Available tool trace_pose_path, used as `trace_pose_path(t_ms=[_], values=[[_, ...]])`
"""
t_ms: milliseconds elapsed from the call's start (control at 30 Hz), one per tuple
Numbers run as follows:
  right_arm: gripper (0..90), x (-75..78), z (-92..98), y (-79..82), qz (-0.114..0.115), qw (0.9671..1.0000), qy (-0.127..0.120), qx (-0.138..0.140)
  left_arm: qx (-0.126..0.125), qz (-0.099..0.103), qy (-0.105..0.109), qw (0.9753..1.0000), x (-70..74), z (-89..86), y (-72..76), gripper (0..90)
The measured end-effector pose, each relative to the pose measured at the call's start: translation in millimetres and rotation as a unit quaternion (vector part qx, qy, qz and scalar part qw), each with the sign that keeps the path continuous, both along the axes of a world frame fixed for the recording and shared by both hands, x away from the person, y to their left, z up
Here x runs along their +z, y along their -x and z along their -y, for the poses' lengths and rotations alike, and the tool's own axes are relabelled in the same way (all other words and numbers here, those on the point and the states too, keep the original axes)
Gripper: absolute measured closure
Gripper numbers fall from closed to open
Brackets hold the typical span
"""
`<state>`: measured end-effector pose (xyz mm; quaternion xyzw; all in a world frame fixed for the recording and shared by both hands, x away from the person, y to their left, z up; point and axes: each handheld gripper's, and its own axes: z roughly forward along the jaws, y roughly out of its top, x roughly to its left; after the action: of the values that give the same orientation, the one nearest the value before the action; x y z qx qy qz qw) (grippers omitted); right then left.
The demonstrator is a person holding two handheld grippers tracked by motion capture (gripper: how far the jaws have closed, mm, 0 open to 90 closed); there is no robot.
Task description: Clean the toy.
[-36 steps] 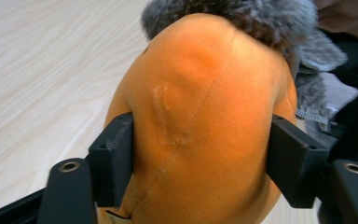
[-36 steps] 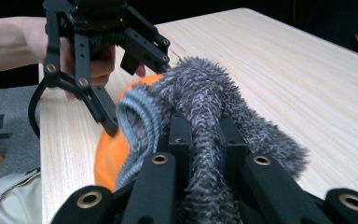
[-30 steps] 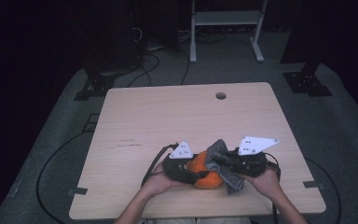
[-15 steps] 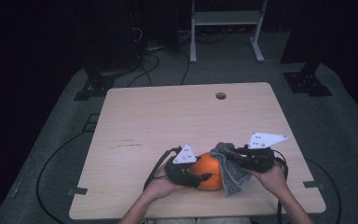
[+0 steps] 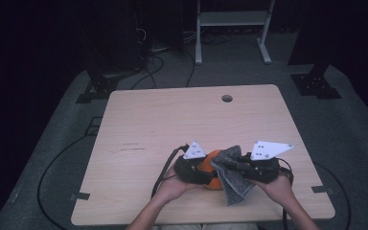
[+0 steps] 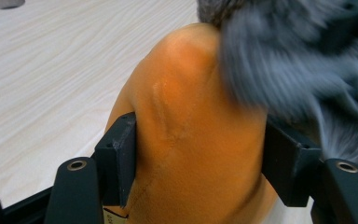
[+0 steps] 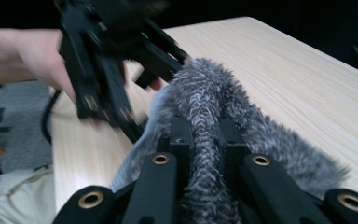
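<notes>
Left gripper (image 5: 202,168) fingers (image 6: 116,158) clamped on both sides of the orange ball (image 5: 212,168), which sits at the near edge of the worktop (image 5: 172,120), centre-right. Right gripper (image 5: 237,165) fingers (image 7: 181,140) pinched onto a fold of the grey fuzzy cloth (image 5: 232,179). Cloth drapes over the ball's right side, touching it, lower end hanging toward the worktop.

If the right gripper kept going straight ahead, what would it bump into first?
Probably the left gripper, just beyond the grey cloth that the right gripper pinches; depth is unclear.
</notes>
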<state>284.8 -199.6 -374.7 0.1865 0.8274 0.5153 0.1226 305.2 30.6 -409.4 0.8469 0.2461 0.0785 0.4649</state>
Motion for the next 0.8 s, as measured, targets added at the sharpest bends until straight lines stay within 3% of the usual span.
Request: trace_pose_path(t_ms=[100, 267, 333, 433, 500, 567, 633, 700, 800], values=[[79.8, 2.7, -9.5, -6.1, 0.01, 0.9999, 0.011, 0.001, -0.001, 0.013, -0.016, 0.9998, 2.4, 5.1, 4.2, 34.1], [79.7, -4.6, 9.6, -19.2, -0.011, 0.9993, -0.018, -0.031, -0.017, 0.005, -0.009, 0.9998, -0.9, -1.0, 4.8, 33.1], [79.7, -9.3, 19.5, -20.9, -0.017, 0.9985, -0.024, -0.047, -0.031, 0.008, -0.003, 0.9995, -1.6, -3.5, 5.5, 28.8], [79.7, -15.9, 28.5, -18.4, -0.026, 0.998, -0.025, -0.051, -0.058, 0.007, 0.012, 0.9982, -1.6, -10.4, 2.2, 18.6], [79.6, -18.3, 30.7, -15.7, -0.028, 0.9984, -0.032, -0.039, -0.066, 0.007, 0.0, 0.9978, -3.7, -11.0, -4.8, 11.3], [79.6, -19.0, 29.6, -14.1, -0.027, 0.9986, -0.029, -0.034, -0.087, -0.024, 0.005, 0.9959, -10.0, -10.1, -14.4, 6.1], [79.5, -18.9, 27.8, -13.3, -0.024, 0.9989, -0.025, -0.031, -0.099, -0.038, 0.009, 0.9944, -16.7, -8.4, -18.8, 4.8], [79.5, -19.8, 27.3, -13.4, -0.019, 0.9991, -0.02, -0.032, -0.098, -0.025, 0.017, 0.9947, -18.1, -10.3, -16.6, 13.5], [79.6, -18.3, 29.4, -14.8, -0.021, 0.9985, -0.03, -0.041, -0.072, 0.005, 0.026, 0.9971, -9.2, -14.2, -8.7, 32.3]])
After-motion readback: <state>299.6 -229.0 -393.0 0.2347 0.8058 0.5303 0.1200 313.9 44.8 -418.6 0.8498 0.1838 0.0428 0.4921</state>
